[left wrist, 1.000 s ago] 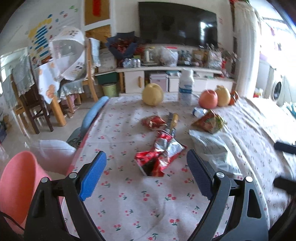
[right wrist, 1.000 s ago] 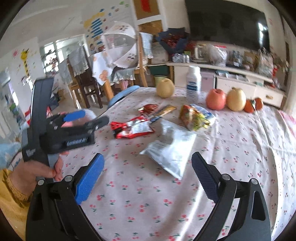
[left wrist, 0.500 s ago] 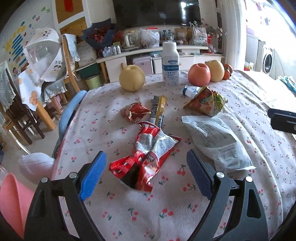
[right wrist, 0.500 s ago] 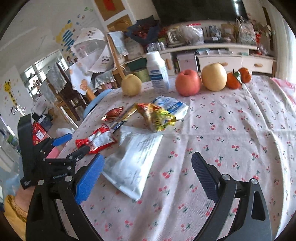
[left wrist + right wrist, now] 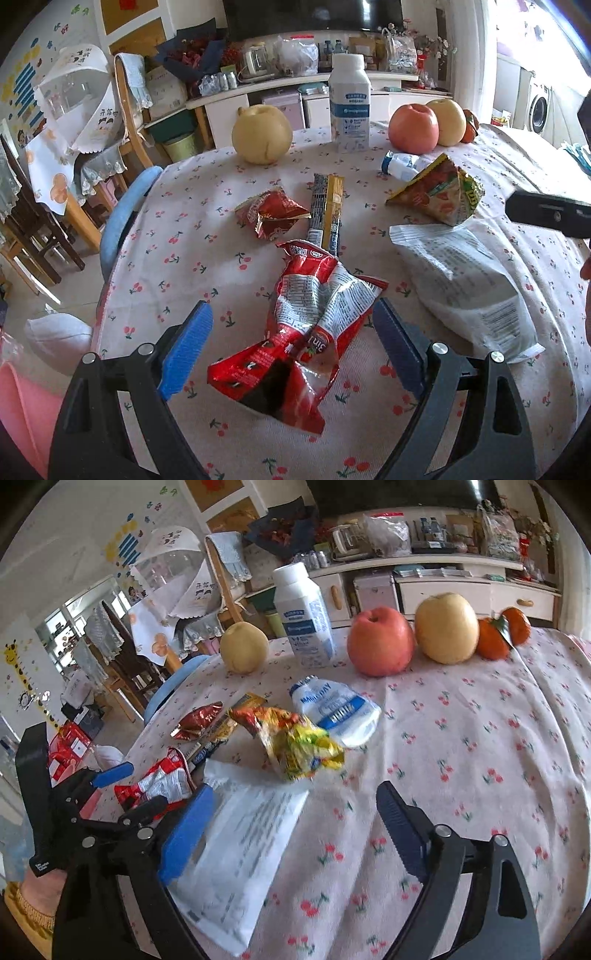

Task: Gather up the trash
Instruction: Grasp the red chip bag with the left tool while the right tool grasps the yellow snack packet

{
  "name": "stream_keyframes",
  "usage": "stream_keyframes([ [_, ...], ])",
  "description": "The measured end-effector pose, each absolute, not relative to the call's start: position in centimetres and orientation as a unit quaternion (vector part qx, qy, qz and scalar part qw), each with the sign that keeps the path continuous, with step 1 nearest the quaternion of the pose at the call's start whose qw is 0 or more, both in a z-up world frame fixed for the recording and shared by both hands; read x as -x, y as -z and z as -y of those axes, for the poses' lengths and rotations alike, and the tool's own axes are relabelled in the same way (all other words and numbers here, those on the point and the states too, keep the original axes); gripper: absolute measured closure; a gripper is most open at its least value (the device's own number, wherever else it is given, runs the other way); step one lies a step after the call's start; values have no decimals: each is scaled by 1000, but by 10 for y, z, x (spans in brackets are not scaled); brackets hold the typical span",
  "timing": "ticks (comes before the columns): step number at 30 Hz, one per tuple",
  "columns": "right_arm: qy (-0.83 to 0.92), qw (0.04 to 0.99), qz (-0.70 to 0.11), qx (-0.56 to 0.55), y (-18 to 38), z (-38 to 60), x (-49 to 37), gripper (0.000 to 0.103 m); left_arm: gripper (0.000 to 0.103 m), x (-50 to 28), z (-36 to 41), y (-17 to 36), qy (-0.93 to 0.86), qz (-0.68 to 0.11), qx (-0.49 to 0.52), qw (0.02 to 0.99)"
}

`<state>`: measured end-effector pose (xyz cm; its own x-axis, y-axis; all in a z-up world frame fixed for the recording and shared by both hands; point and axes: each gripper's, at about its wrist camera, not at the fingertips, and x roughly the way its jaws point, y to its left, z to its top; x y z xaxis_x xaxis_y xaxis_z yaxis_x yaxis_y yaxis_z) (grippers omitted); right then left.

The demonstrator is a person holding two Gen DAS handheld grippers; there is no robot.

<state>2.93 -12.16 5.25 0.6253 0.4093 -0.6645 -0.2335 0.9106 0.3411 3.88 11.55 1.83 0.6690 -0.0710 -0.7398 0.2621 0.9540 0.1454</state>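
Note:
A crumpled red snack wrapper (image 5: 306, 332) lies on the cherry-print tablecloth (image 5: 184, 236), between the open jaws of my left gripper (image 5: 291, 350). A white plastic bag (image 5: 461, 288) lies to its right. Behind are a small red wrapper (image 5: 273, 216), a yellow-black stick wrapper (image 5: 327, 208) and an orange-yellow wrapper (image 5: 439, 195). My right gripper (image 5: 291, 830) is open over the white bag (image 5: 240, 856), with the orange-yellow wrapper (image 5: 295, 742) and a white-blue pouch (image 5: 336, 709) just beyond. The left gripper (image 5: 110, 794) shows at left around the red wrapper (image 5: 159, 786).
A white bottle (image 5: 349, 103), a pear (image 5: 262, 134), an apple (image 5: 413, 127), a yellow apple (image 5: 445, 627) and tangerines (image 5: 498, 635) stand along the table's far edge. A blue chair back (image 5: 125, 218) is at the left edge. A pink bin (image 5: 26, 417) sits low left.
Both grippers have moved forward over the table. The red wrapper now lies between my left jaws, and the right gripper has closed in over the white bag.

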Motion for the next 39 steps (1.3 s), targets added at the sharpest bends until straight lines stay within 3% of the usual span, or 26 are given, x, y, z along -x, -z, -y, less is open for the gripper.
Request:
stream_keyframes([
  [12,-184,910,-371,1,-53,89,-57,15,18,-49,-118,-12,94,-405,-110,902],
  [24,-191,899,-389,64,-37,75,-76,48,29,-50,-113,-10,102,-420,-88,897],
  [32,-192,898,-390,68,-36,77,-75,54,46,-49,-109,-7,111,-434,-66,892],
  [39,-189,900,-383,92,-36,73,-69,60,52,-45,-110,-8,100,-435,-49,893],
])
